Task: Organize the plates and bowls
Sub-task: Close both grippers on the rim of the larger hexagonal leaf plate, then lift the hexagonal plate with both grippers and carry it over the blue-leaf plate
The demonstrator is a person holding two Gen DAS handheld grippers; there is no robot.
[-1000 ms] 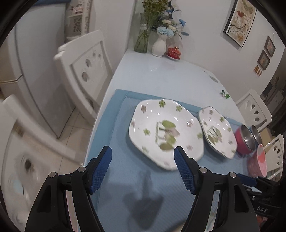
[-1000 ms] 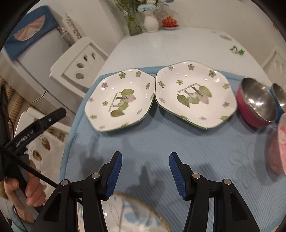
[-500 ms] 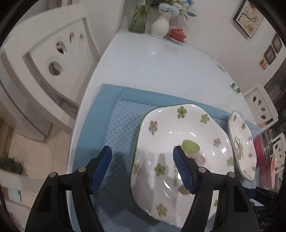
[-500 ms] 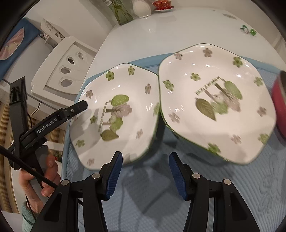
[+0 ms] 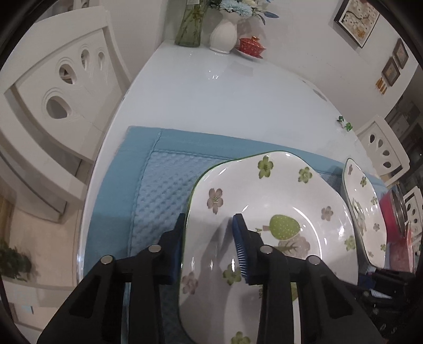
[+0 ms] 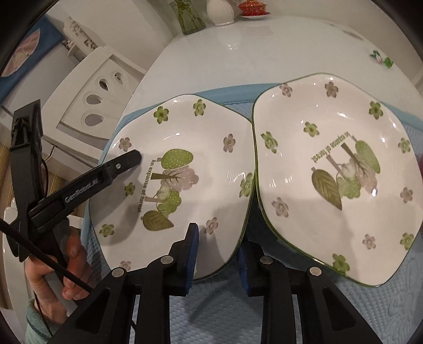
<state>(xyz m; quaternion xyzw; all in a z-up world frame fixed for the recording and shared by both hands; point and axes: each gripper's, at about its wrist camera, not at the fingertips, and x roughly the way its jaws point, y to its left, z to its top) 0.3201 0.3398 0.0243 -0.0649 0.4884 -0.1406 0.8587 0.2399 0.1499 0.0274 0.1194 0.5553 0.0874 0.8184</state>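
Two white plates with green flowers and tree prints lie side by side on a blue mat point(image 5: 158, 185). My left gripper point(image 5: 210, 248) straddles the left rim of the left plate point(image 5: 264, 225), one finger outside the rim and one inside, closed in on it. In the right wrist view my right gripper point(image 6: 218, 258) straddles the near rim of the same left plate point(image 6: 171, 180), one finger over it and one at its right edge. The second plate point(image 6: 338, 172) lies to the right. The left gripper's finger point(image 6: 124, 164) rests on the left plate's left side.
A red bowl with a steel inside point(image 5: 394, 214) stands right of the plates. A glass vase point(image 5: 189, 23), a white vase point(image 5: 223, 34) and a red lidded cup point(image 5: 251, 45) stand at the table's far end. White chairs point(image 5: 53, 92) flank the table.
Both grippers have moved forward onto the left plate and their fingers have narrowed from wide open onto its rim.
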